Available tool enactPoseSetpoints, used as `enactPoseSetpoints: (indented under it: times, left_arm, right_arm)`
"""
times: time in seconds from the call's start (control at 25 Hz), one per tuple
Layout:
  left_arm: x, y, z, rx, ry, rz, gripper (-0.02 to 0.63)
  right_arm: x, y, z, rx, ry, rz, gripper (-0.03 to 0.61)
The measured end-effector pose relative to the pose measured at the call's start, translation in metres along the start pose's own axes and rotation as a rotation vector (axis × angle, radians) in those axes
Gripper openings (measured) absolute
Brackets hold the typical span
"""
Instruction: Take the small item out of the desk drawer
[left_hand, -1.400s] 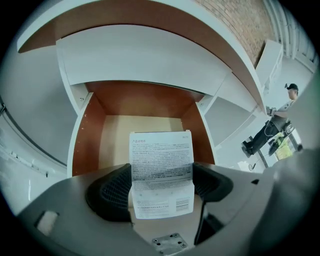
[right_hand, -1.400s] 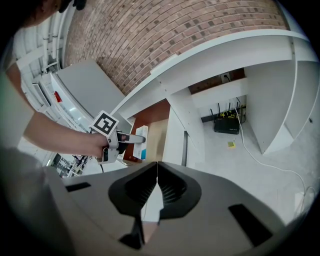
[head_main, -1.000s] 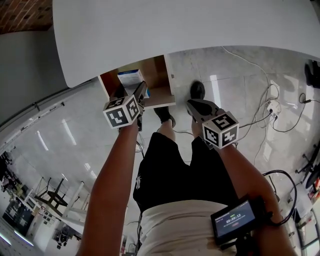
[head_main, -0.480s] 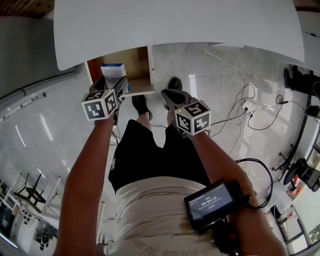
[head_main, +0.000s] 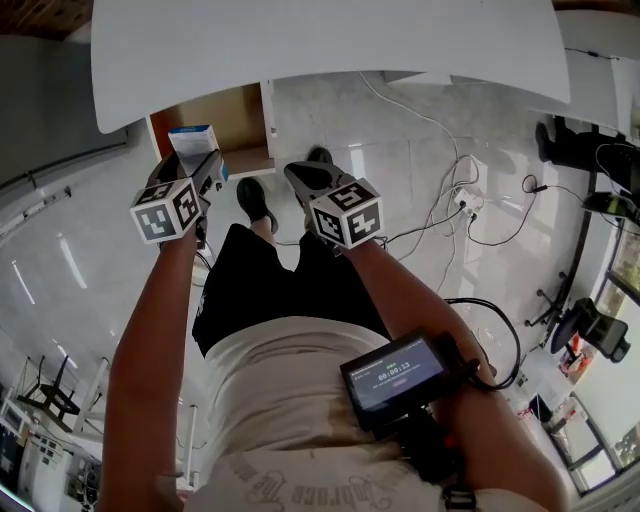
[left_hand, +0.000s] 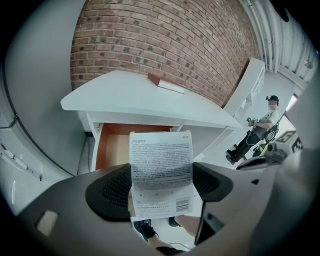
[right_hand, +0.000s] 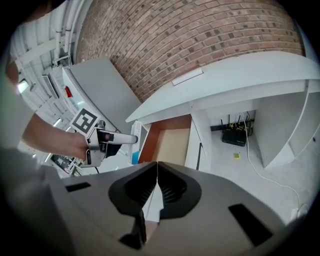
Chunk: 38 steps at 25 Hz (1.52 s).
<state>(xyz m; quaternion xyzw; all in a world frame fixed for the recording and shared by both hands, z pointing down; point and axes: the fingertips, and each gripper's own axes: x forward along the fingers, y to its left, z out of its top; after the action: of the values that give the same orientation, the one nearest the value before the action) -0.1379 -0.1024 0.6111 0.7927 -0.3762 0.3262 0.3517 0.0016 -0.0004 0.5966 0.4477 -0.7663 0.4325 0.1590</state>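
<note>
A small white box (left_hand: 161, 172) with fine print and a blue side (head_main: 193, 139) is pinched between the jaws of my left gripper (left_hand: 161, 189), which is shut on it. I hold it in the air in front of the open wooden drawer (left_hand: 131, 146) of the white desk (left_hand: 125, 97). In the head view the left gripper (head_main: 198, 172) overlaps the drawer (head_main: 225, 125). My right gripper (right_hand: 156, 176) is shut with nothing in it and hangs to the right of the drawer, over the floor (head_main: 303, 178). The drawer's floor (right_hand: 171, 145) looks bare.
A thin book (left_hand: 167, 83) lies on the desk top. A black router (right_hand: 233, 136) and cables (head_main: 455, 195) sit on the floor under and beside the desk. A brick wall (left_hand: 165, 45) is behind it. A person (left_hand: 260, 131) stands far right. My legs and shoes (head_main: 250, 205) are below.
Both grippers have drawn back from the desk, the left one carrying the white box away from the drawer. My head has turned, so the desk has slid left in view.
</note>
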Motion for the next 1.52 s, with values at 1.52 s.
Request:
enactPoseSetpoints:
  times: [1.52]
  left_arm:
    - [-0.1, -0.036, 0.023, -0.051, -0.13, -0.091, 0.382]
  right_arm:
    - [-0.046, 0.047, 0.068, -0.1, -0.069, -0.007, 0.006]
